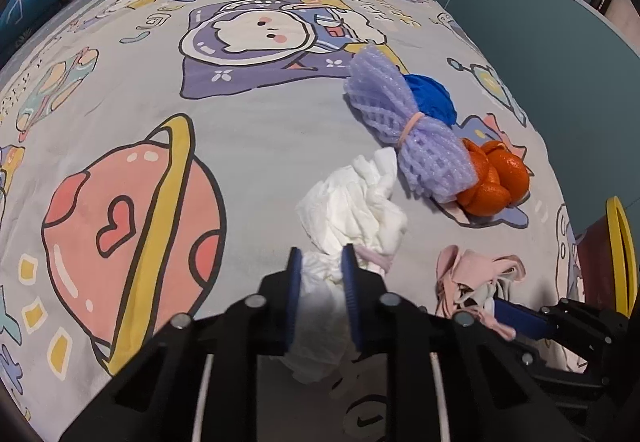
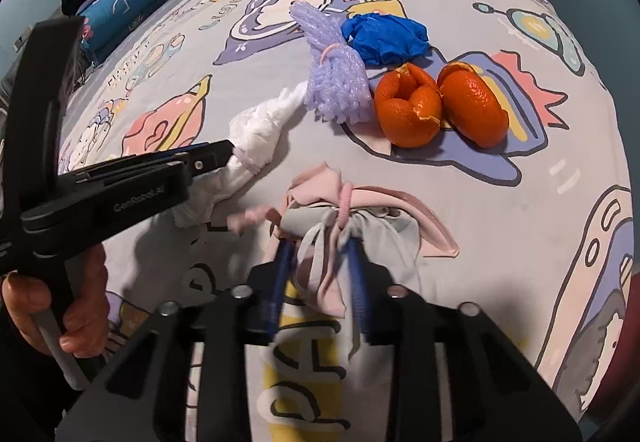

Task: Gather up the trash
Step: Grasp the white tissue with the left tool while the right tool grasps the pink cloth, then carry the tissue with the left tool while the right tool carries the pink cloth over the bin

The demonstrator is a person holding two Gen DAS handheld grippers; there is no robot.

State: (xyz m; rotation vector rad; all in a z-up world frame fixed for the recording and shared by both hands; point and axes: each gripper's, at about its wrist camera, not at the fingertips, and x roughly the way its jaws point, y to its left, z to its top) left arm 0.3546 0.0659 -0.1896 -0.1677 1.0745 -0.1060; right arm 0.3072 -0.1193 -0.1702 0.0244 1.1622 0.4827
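Two grippers are busy on the bed [image 1: 260,146] right now, and each one has a piece of trash pinched in it.

On the left, the left gripper [image 1: 322,262] has its blue jaws squeezed in close on the tail of the white tissue [image 1: 356,202]. Most of the tissue lies on the sheet in front of it. Only a thin bit is caught. I think the tissue could rip or slip out when it is lifted, because paper like that is weak. There is also a pale pink strip touching the right jaw, and it might get dragged along.

Next to it, the right gripper [image 2: 316,254] has its jaws closed on the pink and grey cloth bundle [image 2: 360,218], which is tied with a pink band. Loose strings hang down between the jaws. If it holds just the strings, the bundle could swing and drop.

Further back lie the purple foam net [image 2: 336,82], the blue crumpled wrapper [image 2: 384,38] behind it, and two orange peels [image 2: 440,106] beside it. The net touches the far end of the tissue. A quick pull might tug the net, and the peels could roll toward the bed edge on the right.

The two grippers are near each other, so they might bump.
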